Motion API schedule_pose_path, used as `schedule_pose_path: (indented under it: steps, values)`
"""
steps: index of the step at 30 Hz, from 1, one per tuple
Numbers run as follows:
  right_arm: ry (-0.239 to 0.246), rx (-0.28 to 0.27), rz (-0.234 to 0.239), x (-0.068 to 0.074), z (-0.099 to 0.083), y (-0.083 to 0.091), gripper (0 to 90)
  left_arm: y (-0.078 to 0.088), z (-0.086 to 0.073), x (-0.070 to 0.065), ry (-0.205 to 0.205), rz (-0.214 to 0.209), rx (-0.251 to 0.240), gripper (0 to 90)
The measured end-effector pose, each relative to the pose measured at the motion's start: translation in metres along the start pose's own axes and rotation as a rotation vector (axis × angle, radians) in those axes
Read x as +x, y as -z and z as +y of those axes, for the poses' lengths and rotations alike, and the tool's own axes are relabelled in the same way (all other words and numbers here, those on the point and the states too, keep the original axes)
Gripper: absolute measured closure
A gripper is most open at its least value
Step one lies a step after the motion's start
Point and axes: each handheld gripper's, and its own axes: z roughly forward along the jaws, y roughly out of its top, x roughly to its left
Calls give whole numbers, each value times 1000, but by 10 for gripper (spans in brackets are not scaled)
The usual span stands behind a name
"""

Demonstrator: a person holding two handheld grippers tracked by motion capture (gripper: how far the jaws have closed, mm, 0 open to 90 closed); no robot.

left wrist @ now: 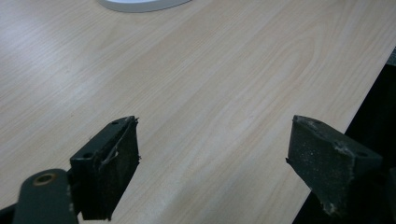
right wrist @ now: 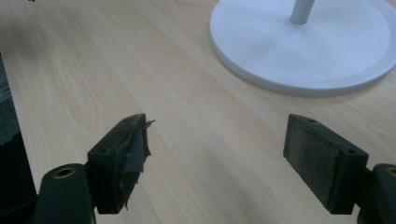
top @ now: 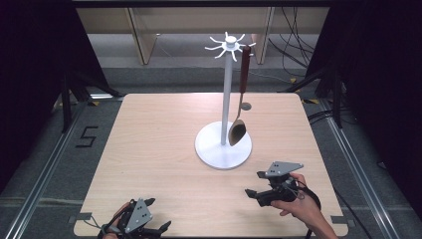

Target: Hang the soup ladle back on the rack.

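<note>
Nearest you: your left gripper (top: 160, 228), at the table's (top: 149, 149) near edge, jaws wide apart, nothing between them. Your right gripper (top: 256, 185), near the front right, jaws likewise spread and empty, just short of the stand's white base (right wrist: 299, 51). Stand (top: 228, 94): upright, centre-right of the table. Spoon (top: 238, 127): wooden, hanging from a top hook, bowl down beside the pole. Status, by my reading: spoon hung, both grippers free; nothing evidently left.
</note>
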Motion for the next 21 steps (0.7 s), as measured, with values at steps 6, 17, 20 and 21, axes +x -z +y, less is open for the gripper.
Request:
schedule_pose_path:
  steps: [6, 17, 20, 21]
  values:
    - [-20, 16, 7, 7, -7, -1, 229, 0, 0, 0, -1, -1, 2, 157]
    - [-76, 37, 20, 12, -23, -1, 231, -1, 0, 0, 2, -3, -1, 157]
    - [-55, 33, 20, 11, -26, -1, 231, 0, 0, 0, 2, -3, 1, 157]
    - [-54, 35, 15, 11, -27, 0, 231, 0, 0, 0, 2, -3, 1, 157]
